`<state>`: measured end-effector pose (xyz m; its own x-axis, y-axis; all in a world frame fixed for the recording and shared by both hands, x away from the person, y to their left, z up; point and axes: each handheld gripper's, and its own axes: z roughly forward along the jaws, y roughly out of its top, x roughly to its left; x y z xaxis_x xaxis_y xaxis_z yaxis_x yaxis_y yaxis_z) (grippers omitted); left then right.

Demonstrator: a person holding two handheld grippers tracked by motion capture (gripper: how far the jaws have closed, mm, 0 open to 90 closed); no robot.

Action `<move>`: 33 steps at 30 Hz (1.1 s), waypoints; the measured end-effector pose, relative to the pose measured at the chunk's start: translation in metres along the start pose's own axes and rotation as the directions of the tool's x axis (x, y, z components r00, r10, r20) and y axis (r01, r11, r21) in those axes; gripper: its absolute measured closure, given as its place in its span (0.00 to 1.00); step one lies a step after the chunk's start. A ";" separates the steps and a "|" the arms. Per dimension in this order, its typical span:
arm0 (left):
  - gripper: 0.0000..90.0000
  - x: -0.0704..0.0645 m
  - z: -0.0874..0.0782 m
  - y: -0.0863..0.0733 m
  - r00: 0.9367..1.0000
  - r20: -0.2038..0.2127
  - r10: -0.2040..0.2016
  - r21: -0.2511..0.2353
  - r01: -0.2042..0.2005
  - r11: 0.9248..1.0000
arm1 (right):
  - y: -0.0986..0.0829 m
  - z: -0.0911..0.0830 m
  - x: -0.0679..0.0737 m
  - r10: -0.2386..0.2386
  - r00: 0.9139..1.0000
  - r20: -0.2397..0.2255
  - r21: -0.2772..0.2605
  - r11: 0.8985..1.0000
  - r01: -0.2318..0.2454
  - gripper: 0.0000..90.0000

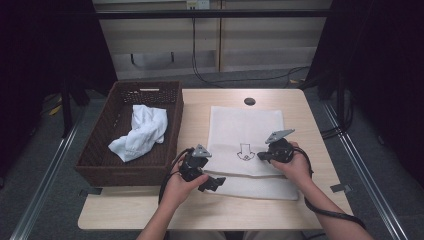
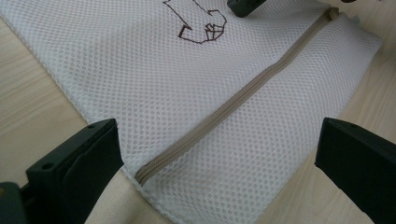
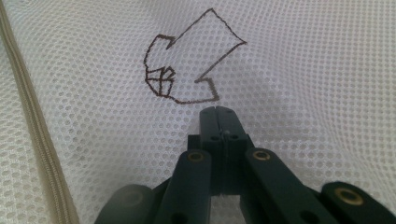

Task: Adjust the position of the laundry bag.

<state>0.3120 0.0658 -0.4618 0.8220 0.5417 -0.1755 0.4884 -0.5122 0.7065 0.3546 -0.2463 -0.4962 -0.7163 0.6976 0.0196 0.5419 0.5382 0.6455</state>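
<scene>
Right tongs (image 3: 219, 112) pressing shut on mesh bag (image 3: 303, 70), pinching fabric just below drawn arrow (image 3: 187, 65). Left tongs (image 2: 219, 154) gaping wide, gripping nothing, straddling zipper (image 2: 233, 100) end at bag's near edge. Zipper looking fully closed; opening not begun. White cloth (image 1: 140, 132) sitting in basket (image 1: 95, 160), well left of left tongs, loading left. Zipper pull hard to make out.

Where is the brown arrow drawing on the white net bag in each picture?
High view: the arrow drawing sits mid-table on the mesh bag, between both grippers.
Left gripper view: top edge, middle.
Right gripper view: centre, just above the shut jaws.
Shared landmark: the beige zipper.
</scene>
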 end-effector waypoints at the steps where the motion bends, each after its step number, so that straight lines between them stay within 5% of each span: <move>1: 0.00 0.000 0.000 0.000 1.000 0.000 0.002 0.000 -0.002 1.000 | 0.001 0.001 0.001 0.003 1.000 -0.001 0.002 1.000 -0.003 1.00; 33: 0.00 -0.002 0.004 0.000 1.000 0.007 0.006 0.014 -0.006 1.000 | 0.019 0.016 0.014 -0.070 0.997 -0.034 0.002 0.998 0.070 1.00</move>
<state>0.3111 0.0620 -0.4639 0.8268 0.5341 -0.1764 0.4876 -0.5243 0.6981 0.3620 -0.2182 -0.4958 -0.7670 0.6417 -0.0001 0.4911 0.5870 0.6436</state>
